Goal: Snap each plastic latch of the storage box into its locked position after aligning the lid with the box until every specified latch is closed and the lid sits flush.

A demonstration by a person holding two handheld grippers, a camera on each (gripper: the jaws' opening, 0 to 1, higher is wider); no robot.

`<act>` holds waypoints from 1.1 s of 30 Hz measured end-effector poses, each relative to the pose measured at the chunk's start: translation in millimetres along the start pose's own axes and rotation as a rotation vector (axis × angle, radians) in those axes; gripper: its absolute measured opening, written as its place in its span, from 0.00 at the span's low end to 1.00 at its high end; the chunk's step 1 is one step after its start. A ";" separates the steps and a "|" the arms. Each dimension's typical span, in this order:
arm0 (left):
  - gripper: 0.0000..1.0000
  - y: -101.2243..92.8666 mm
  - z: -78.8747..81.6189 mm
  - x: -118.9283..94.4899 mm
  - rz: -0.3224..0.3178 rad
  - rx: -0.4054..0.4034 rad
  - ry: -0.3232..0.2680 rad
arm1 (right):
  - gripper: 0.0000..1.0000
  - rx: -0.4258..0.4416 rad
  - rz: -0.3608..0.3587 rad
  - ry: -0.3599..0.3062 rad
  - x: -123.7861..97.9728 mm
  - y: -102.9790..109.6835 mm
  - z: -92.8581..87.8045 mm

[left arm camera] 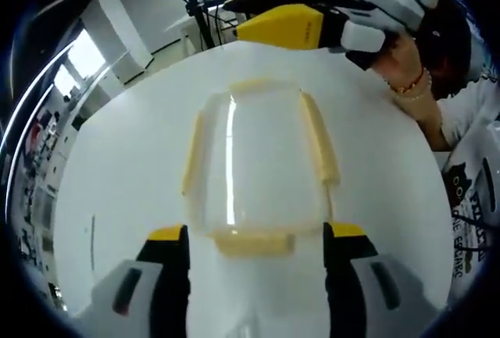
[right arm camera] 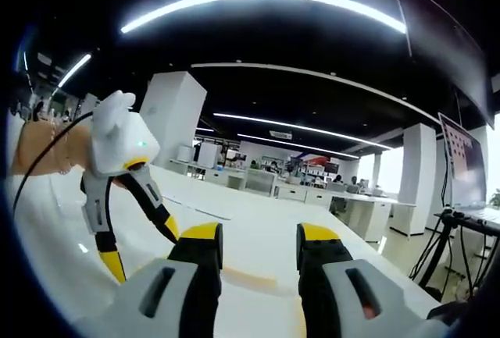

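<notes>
On the table (left arm camera: 117, 197): clear storage box (left arm camera: 254, 170) between left hand-held gripper (left arm camera: 256, 248) jaws, apart | right hand-held gripper (right arm camera: 258, 246) beyond box, apart | no lettering on the box legible, latches possibly closed

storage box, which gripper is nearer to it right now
Left. The left gripper sits at the storage box, its open fingers flanking the near yellow latch. The right gripper lies on the table past the box's far end, apart from it.
</notes>
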State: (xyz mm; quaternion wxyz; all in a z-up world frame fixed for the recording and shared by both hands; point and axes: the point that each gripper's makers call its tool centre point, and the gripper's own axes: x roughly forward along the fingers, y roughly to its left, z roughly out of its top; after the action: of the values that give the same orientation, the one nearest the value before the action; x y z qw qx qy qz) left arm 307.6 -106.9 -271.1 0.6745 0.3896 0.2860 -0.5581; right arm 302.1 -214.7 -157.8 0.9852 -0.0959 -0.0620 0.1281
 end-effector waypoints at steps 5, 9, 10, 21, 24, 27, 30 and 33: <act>0.68 -2.7 -7.6 -2.3 -0.021 0.013 0.030 | 0.37 0.002 -0.003 0.005 0.1 -1.1 -1.5; 0.65 2.4 -14.0 0.4 -0.026 0.011 0.077 | 0.37 -0.010 -0.002 0.004 -0.1 0.2 -0.9; 0.65 3.1 -15.9 2.2 -0.031 0.010 0.089 | 0.37 -0.012 -0.005 0.004 -0.3 -0.2 -0.9; 0.57 0.0 -20.7 11.7 -0.111 -0.036 0.089 | 0.37 -0.014 0.002 0.022 2.0 0.8 -5.5; 0.57 -1.3 -21.2 13.3 -0.133 -0.047 0.086 | 0.37 -0.014 0.000 0.017 1.5 0.2 -4.2; 0.56 -0.4 -21.1 13.9 -0.150 -0.056 0.089 | 0.37 -0.009 -0.001 0.014 1.4 -0.7 -3.8; 0.55 -0.3 -20.9 14.1 -0.162 -0.061 0.088 | 0.37 -0.012 0.002 0.014 1.8 -0.2 -3.4; 0.54 0.1 -20.8 14.4 -0.175 -0.068 0.088 | 0.37 -0.014 0.006 0.011 2.1 0.7 -2.6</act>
State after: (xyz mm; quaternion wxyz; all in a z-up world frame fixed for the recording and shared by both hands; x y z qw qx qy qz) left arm 311.8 -97.0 -294.0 0.6227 0.3641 0.3672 -0.5872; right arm 304.4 -214.0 -160.2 0.9845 -0.1035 -0.0573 0.1299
